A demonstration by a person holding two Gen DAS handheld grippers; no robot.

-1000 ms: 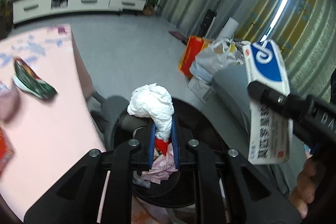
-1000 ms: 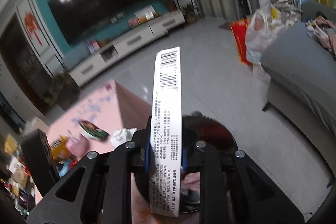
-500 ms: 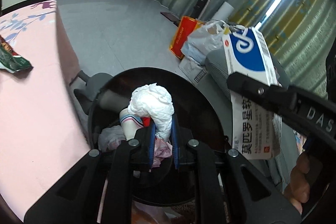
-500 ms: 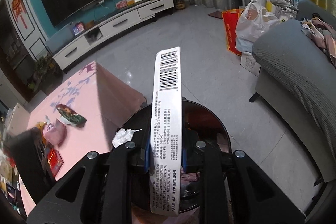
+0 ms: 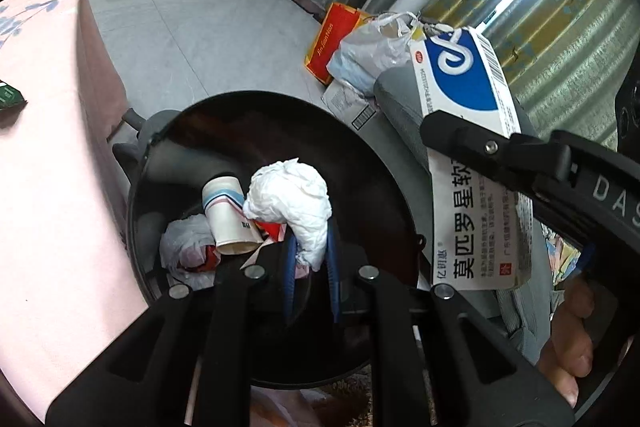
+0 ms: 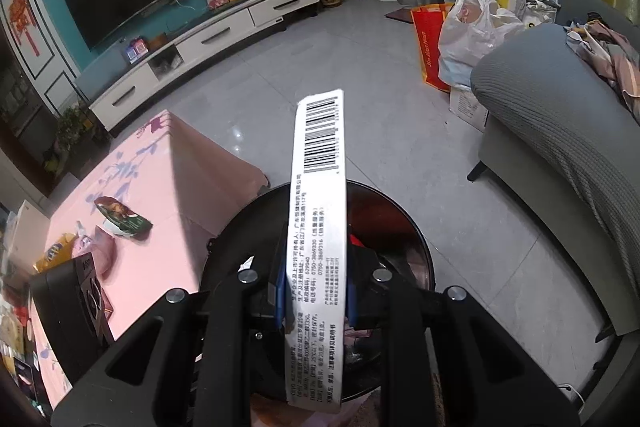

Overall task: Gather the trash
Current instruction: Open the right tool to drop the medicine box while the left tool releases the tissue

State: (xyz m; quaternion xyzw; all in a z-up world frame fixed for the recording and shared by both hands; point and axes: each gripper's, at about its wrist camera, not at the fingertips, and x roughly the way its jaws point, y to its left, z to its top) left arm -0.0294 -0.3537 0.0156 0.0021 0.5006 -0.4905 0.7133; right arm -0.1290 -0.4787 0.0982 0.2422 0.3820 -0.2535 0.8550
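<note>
Tissue (image 5: pixel 294 203), clenched in the left gripper's (image 5: pixel 310 267) fingers, hangs over the open bin (image 5: pixel 384 163); the right gripper's (image 6: pixel 316 291) fingers grip a box (image 6: pixel 320 195) above its rim, beside the pink surface (image 5: pixel 52 155).

The right gripper (image 6: pixel 316 291) is clamping a white box (image 6: pixel 318 227) edge-up over the black bin (image 6: pixel 416 239), beside the pink tabletop (image 6: pixel 160 187).
</note>
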